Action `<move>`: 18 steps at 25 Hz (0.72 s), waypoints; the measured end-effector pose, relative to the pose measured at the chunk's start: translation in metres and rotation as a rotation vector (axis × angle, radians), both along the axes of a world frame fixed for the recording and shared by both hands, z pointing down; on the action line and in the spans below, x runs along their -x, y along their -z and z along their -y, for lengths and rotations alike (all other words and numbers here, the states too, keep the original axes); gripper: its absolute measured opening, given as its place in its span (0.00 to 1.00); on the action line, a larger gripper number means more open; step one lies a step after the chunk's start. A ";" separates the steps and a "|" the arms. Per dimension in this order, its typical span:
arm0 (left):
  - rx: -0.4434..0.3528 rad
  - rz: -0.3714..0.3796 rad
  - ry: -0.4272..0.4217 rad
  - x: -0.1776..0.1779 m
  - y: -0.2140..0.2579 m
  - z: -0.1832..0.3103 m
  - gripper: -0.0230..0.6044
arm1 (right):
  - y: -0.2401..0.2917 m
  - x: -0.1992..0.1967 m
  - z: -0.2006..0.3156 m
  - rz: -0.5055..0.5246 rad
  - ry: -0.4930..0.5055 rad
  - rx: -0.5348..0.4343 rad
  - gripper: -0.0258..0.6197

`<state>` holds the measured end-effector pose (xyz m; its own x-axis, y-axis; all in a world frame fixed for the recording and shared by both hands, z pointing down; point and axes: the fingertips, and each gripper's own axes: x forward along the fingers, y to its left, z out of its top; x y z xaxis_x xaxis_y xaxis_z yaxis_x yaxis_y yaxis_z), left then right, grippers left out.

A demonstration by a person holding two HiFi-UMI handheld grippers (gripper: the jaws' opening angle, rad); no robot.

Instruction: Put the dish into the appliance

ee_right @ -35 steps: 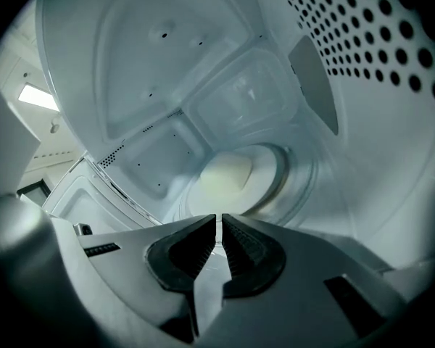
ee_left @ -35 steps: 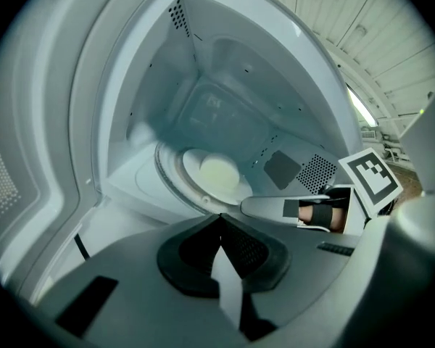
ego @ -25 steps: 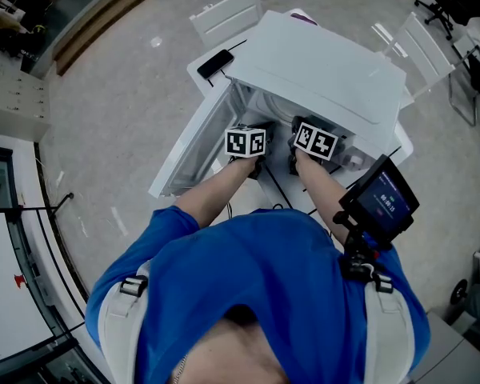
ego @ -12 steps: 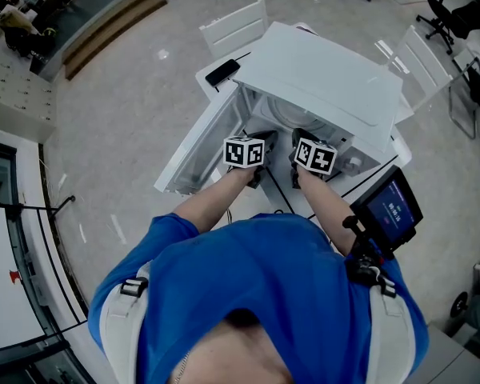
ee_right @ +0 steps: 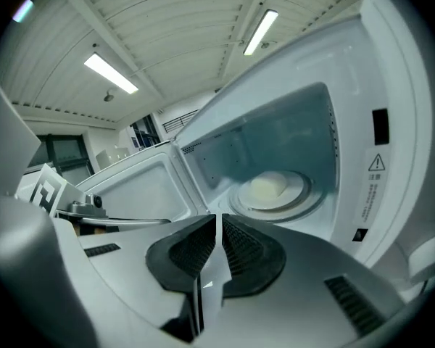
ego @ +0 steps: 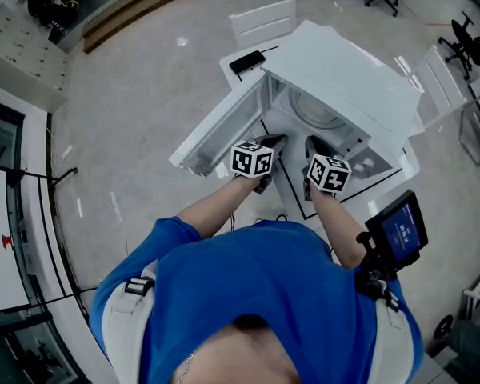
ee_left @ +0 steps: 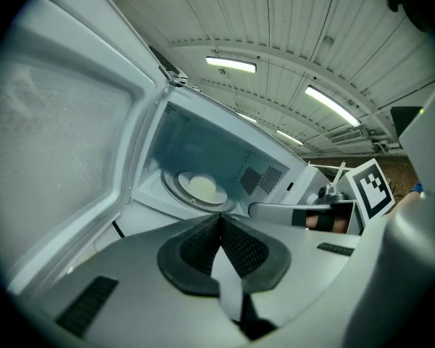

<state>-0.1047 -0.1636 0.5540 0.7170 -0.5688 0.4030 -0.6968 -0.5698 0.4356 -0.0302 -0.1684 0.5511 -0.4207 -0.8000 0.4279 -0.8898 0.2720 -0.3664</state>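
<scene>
Dish (ee_left: pixel 203 188) sits on the turntable (ee_right: pixel 308 194) inside the microwave (ego: pixel 344 70), door (ego: pixel 220 130) open. Left gripper (ee_left: pixel 219 230) and right gripper (ee_right: pixel 217 232), jaws pressed together on nothing, have backed away from the cavity. Placing looks done; door not yet closed.

One appliance (ego: pixel 344 70), one dish (ee_left: pixel 201 188), two grippers (ee_left: pixel 219 227) (ee_right: pixel 217 227), one phone (ego: pixel 247 62), one screen (ego: pixel 400 232).

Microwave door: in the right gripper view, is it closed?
No, the door stands swung open, and the dish lies in plain sight on the turntable inside the microwave.
</scene>
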 end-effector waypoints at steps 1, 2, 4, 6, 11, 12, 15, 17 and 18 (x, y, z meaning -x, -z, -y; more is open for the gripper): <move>-0.006 -0.004 0.004 0.004 0.003 -0.005 0.05 | 0.004 0.004 -0.005 -0.005 0.012 -0.013 0.08; -0.011 -0.010 0.008 0.007 0.005 -0.010 0.05 | 0.009 0.008 -0.011 -0.010 0.024 -0.026 0.08; -0.018 -0.023 0.016 0.012 0.010 -0.018 0.05 | 0.016 0.015 -0.022 -0.021 0.043 -0.051 0.08; -0.022 -0.035 0.021 0.016 0.013 -0.026 0.05 | 0.020 0.018 -0.033 -0.030 0.053 -0.070 0.08; -0.056 -0.053 0.024 0.020 0.026 -0.045 0.05 | 0.024 0.016 -0.058 -0.040 0.066 -0.090 0.08; -0.064 -0.052 0.026 0.020 0.028 -0.049 0.05 | 0.024 0.015 -0.062 -0.043 0.071 -0.095 0.08; -0.083 -0.046 0.036 0.018 0.031 -0.061 0.05 | 0.026 0.009 -0.074 -0.050 0.092 -0.117 0.05; -0.096 -0.036 0.047 0.019 0.032 -0.069 0.05 | 0.031 0.004 -0.082 -0.060 0.111 -0.138 0.04; -0.100 -0.033 0.055 0.019 0.032 -0.072 0.05 | 0.033 0.002 -0.086 -0.064 0.118 -0.148 0.04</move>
<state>-0.1236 -0.0911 0.5216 0.6954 -0.6438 0.3192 -0.7146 -0.5726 0.4019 -0.0322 -0.0822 0.5178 -0.4913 -0.8025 0.3385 -0.8686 0.4228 -0.2584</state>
